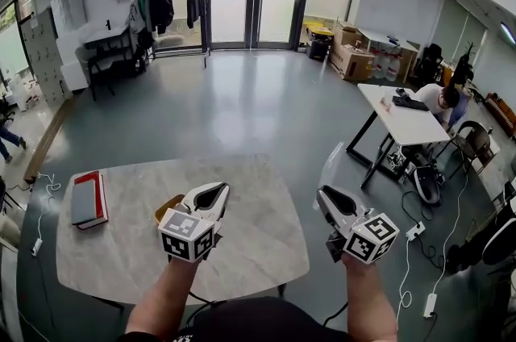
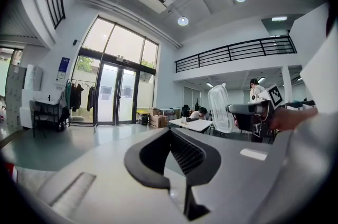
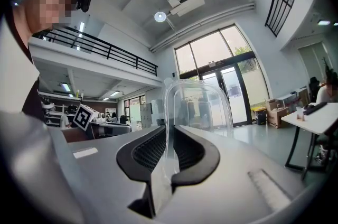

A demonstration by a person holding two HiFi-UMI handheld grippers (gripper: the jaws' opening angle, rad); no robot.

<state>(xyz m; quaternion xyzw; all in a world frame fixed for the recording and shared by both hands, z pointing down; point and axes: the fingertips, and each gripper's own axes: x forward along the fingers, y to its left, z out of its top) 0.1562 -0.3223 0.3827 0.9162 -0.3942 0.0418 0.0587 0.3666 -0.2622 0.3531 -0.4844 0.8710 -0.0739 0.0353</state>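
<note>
Head view looks down; gripper views share the doors [image 2: 113,93].

On the table [image 1: 250,252] before me, a book [image 1: 87,199] lies near the left edge, well left of my left gripper [image 1: 211,193]. My right gripper [image 1: 329,199] hangs beyond the table's right edge, a clear plastic lid [image 1: 330,163] upright between its jaws. A desk [image 1: 403,123] stands farther back on the right, with cardboard boxes [image 1: 353,58] behind it.

Left gripper [image 1: 214,190]: white body, black jaws, marker cube at the rear, carried on the bare left forearm [image 1: 160,298]. Jaws together, nothing between them.

Right gripper [image 1: 324,195]: same build, on the bare right forearm [image 1: 368,302]. Jaws pinched on a thin clear plastic lid [image 3: 196,106] that rises beyond the tips.
</note>
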